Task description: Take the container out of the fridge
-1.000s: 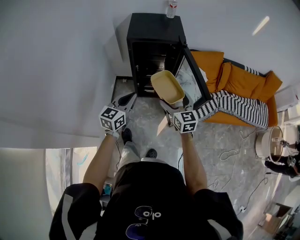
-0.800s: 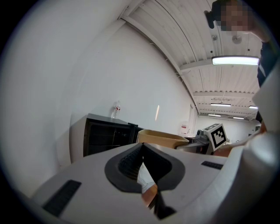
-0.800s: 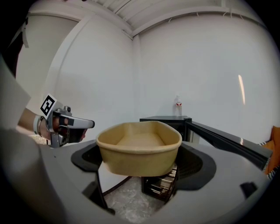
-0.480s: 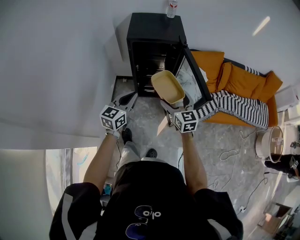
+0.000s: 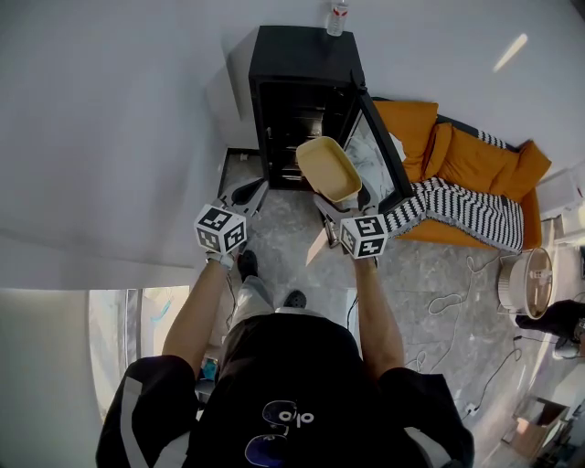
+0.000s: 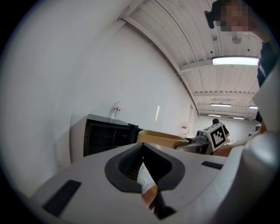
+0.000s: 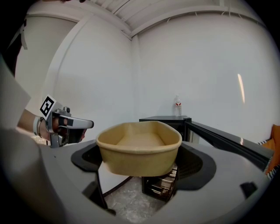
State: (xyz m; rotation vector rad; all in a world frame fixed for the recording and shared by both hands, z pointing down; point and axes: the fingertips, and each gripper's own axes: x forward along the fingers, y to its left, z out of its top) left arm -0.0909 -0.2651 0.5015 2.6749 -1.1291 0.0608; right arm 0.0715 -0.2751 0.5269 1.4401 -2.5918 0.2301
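The container (image 5: 327, 170) is held in the right gripper (image 5: 336, 208), whose two jaws are closed against its opposite side walls at the near end. In the right gripper view the container (image 7: 139, 146) sits between the dark jaw pads, with most of its body reaching forward beyond them. It is held clear of the fridge (image 5: 302, 101), in front of the open compartment, beside the swung-out door (image 5: 377, 151) and above the stone floor (image 5: 292, 247).

The container is noted as a tan tub of rounded oblong form, open at the top, with a thickened rim. Its inside is seen bare. It is carried roughly level.

Both forearms are extended forward from the body. The right forearm (image 5: 375, 311) is directed at the fridge opening. The left gripper (image 5: 249, 194) is held to the left of the container and apart from it, at about the same reach. Its jaws are seen pressed together in the left gripper view, with nothing between them.

A bottle (image 5: 336, 16) is recorded standing on top of the fridge. An orange sofa (image 5: 475, 160) with a striped blanket (image 5: 457, 206) is recorded to the right of the door.
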